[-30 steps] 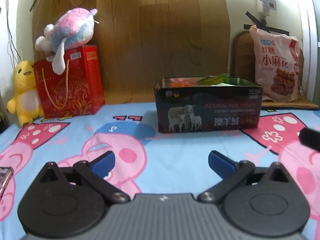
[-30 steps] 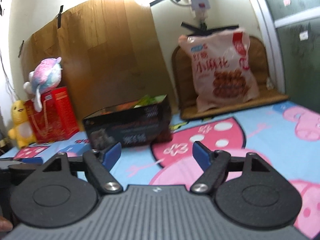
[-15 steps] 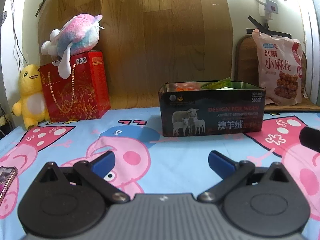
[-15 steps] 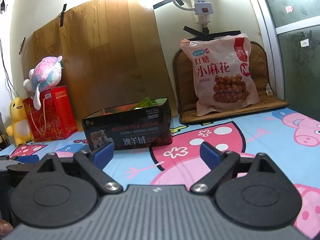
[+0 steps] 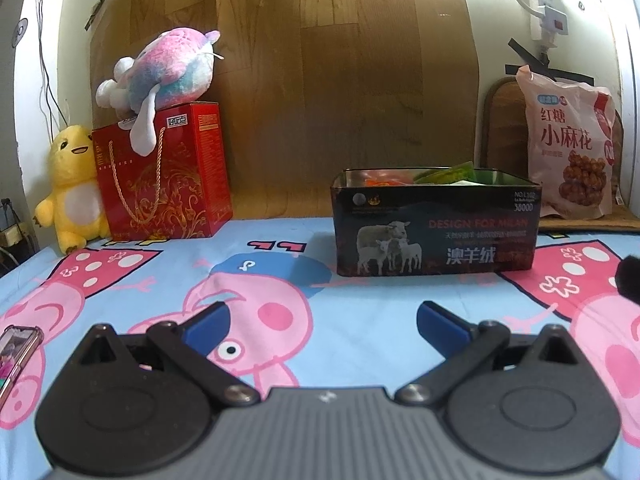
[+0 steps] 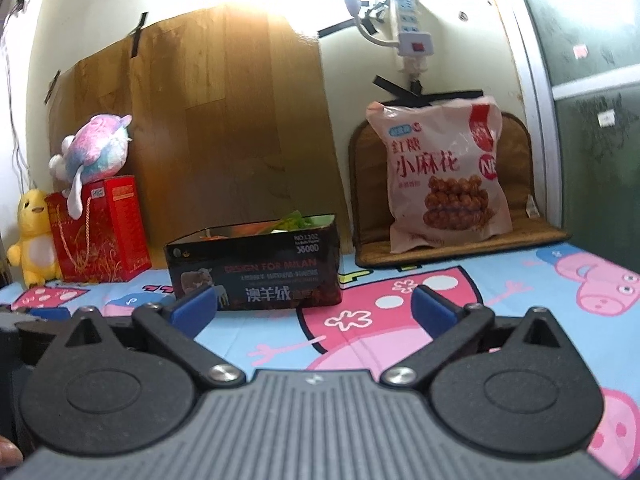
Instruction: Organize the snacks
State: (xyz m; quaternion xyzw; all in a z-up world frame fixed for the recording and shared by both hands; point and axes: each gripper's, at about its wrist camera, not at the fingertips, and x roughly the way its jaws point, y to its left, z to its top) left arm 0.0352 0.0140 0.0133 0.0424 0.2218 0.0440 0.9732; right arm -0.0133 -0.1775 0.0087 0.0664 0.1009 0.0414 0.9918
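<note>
Nearest: left gripper (image 5: 322, 322), blue-padded fingers (image 5: 206, 326) spread wide, nothing between, hovering over the cartoon-pig bedsheet (image 5: 168, 280). Right gripper (image 6: 314, 308), fingers (image 6: 434, 310) also wide apart and opening, gap empty. Phone (image 5: 16, 354) lying flat at the left edge of the bed, partly cut off.

Mid-bed: dark open-topped box (image 5: 436, 226) standing upright on the sheet, nearer the far edge than the near one. Front face printed with three white sheep, red "DESIGN FOR MILAN" lettering and white Chinese characters; "NO.L102" at the upper right corner. No lid. Snack packets (image 5: 446, 174) poking above the rim, green at right, orange at left; individual packets not distinguishable. From the right wrist view, box (image 6: 256, 268) seen corner-on, left of centre.

Far right corner: large pink snack bag (image 6: 444, 176), upright, leaning against a brown cushion (image 6: 516, 184); red-and-white Chinese print, picture of brown twisted fried dough. Well apart from the box.

Far left corner: red gift bag (image 5: 164, 172) with gold cord handle, pastel plush toy (image 5: 160, 72) resting on top, yellow plush duck (image 5: 72, 186) touching its left side. Wood-grain panel (image 5: 320, 80) taped to the wall behind.
</note>
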